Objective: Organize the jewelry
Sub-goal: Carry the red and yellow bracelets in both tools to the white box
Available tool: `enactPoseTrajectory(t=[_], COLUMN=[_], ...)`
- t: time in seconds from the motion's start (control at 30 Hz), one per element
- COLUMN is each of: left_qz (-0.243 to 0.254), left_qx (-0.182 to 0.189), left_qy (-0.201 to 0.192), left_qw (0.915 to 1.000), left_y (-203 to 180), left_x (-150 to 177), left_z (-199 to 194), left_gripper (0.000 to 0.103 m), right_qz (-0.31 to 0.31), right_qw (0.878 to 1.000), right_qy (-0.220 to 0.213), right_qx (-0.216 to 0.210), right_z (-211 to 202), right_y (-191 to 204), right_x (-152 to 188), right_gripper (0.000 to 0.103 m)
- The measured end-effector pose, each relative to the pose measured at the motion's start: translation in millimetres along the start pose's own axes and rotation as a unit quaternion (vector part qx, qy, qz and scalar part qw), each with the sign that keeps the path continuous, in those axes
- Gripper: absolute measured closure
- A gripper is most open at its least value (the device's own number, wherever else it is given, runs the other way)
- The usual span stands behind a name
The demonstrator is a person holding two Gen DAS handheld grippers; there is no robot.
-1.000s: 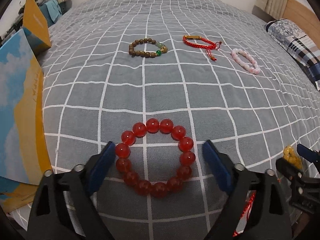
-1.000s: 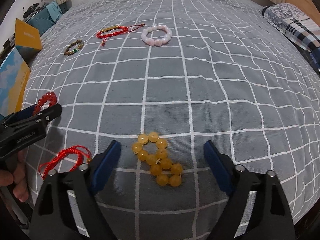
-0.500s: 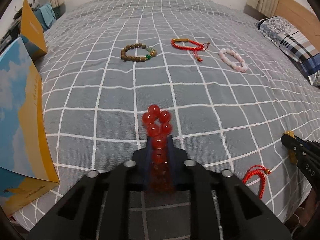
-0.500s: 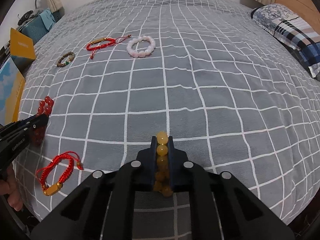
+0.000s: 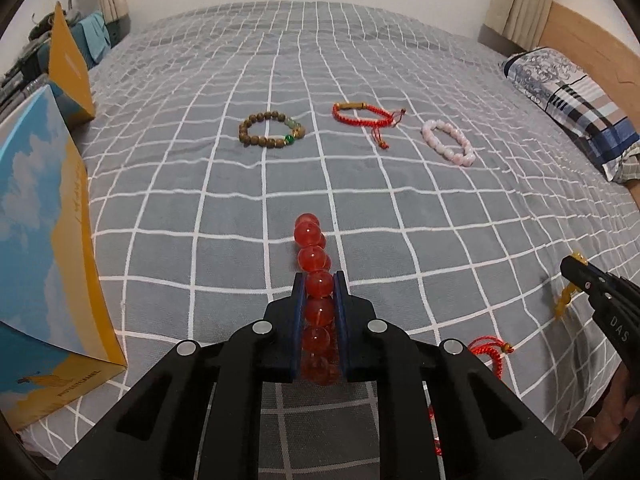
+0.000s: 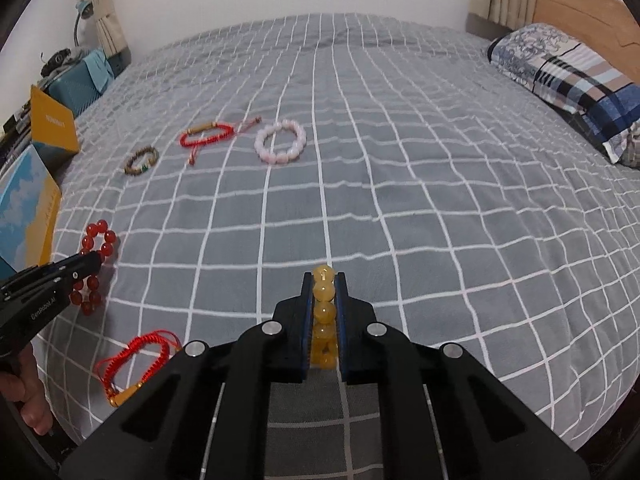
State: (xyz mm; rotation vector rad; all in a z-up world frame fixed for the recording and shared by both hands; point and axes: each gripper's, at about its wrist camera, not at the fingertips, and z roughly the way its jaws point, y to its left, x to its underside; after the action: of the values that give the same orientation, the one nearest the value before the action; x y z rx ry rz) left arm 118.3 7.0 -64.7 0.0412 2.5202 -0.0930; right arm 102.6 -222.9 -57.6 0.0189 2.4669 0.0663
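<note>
Matte black tongs with blue pads

Left tongs (image 5: 320, 292) and right tongs (image 6: 324, 292): angular black plastic arms, round silver screws, blue-lined fingers; white lettering on the sides, bare-skinned fingers (image 6: 34, 408) beneath.

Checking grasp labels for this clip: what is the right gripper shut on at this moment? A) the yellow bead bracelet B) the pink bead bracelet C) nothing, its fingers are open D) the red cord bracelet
A: in the right wrist view the right gripper has its fingers closed on the yellow bead bracelet, while the pink bead bracelet and a red cord bracelet lie on the bedspread.
</note>
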Motion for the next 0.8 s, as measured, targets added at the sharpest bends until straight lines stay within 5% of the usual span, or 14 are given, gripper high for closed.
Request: enactPoseTrajectory(t=[0.5,0.8], left_qz=[0.003,0.002], left_qx=[-0.003,-0.006], left_qy=[-0.107,-0.126], left_qw=[0.9943,0.992], left_y=[-6,-7], left_x=[-7,-12], left_z=[-51,-68], left_gripper=[0.09,0.09], right_qz=[-0.001,0.0], right_qw=[0.997,0.995], right_qy=[-0.078,-0.1], right_qx=[0.014,0.017], right_z=[-24,-31], right_y=[3,7], right_x=[-10,-18], right_gripper=[0.094,0.094])
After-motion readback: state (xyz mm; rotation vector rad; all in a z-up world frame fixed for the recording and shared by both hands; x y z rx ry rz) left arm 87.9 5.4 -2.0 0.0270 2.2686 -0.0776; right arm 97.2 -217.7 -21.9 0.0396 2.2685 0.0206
